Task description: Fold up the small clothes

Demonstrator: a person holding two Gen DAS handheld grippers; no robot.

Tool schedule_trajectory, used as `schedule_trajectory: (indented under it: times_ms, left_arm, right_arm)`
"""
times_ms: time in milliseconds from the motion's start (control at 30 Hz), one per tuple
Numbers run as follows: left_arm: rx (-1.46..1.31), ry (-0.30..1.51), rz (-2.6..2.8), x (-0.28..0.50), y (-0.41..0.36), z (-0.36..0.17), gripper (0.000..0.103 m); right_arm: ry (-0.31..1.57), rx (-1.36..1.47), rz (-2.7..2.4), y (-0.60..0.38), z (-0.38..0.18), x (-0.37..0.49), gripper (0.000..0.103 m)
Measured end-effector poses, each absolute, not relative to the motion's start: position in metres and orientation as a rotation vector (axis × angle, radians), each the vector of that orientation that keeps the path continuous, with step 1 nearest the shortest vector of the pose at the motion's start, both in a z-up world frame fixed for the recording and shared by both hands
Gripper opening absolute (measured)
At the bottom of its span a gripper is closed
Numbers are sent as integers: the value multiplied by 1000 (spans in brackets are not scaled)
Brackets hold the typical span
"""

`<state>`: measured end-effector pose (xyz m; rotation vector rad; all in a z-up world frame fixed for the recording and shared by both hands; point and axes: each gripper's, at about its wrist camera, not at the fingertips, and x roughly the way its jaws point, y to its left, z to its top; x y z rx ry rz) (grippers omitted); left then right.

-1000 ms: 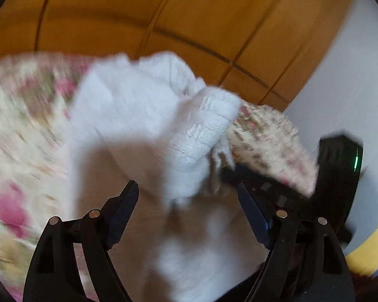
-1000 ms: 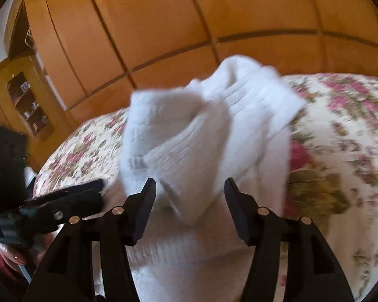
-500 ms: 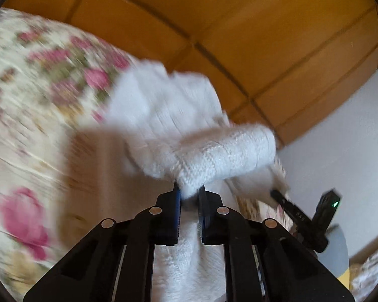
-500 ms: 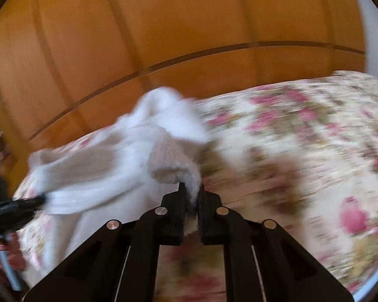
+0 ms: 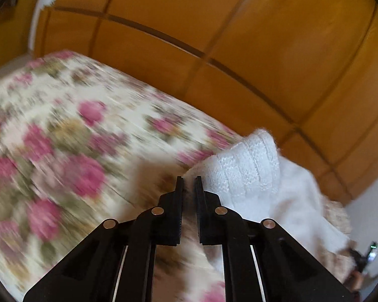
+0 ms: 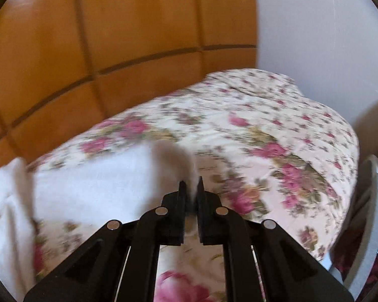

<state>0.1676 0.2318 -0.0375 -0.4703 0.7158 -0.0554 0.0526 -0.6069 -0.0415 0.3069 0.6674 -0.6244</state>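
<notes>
White knit garment (image 5: 252, 171) is pinched at a ribbed edge by the nearly closed left gripper (image 5: 188, 183) and at another edge (image 6: 100, 183) by the nearly closed right gripper (image 6: 191, 185), stretched over the floral bedspread (image 6: 277, 130) near its edge by the wooden wardrobe (image 5: 239, 37). Rib texture is resolved only in the left view; the bedspread's far corner and white wall (image 6: 315, 25) are shown only in the right. Garment type cannot be told: motion-blurred, partly cut off.
</notes>
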Motion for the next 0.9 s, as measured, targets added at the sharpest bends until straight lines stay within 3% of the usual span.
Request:
schedule_trajectory:
  times_ms: [67,133,267,433,500,533,567,700,767,900]
  left_arm:
    - [-401,741,79,184,253,-48,0]
    - [-389,772,160,191,276,-60,0]
    - [-553,800,201,174,310,-86,0]
    - [-521,781,13,117,264,-87,0]
    - [-486,789,-114,93,227,-87,36]
    - [-484,785,-164,81,208,-83,73]
    - [-483,755,-216,67,192,-81,79]
    - [-413,762,-367,31,132,-80,79]
    - [-423,794,-435,16,108,-84,81]
    - [-454,874,-510,-6,76,-91,84]
  right_arm:
    - [706,375,-645,-620,-59,58,7]
    - [746,442,-597,-624,-77,63,12]
    - [753,458,-619,-607,-92,49,51]
    - [702,418,-450,-548,-86,29,51]
    - [729,411,-331,-519,-89,27,50]
    - [741,405,-275,-504,-91,26,49]
    - [748,396,-223,-491,-91,25,49]
    - [786,378,-7,-431,-93,15,50]
    - [801,404,68,-414,-95,10,57]
    - [858,442,152,-388,-104,-3,59]
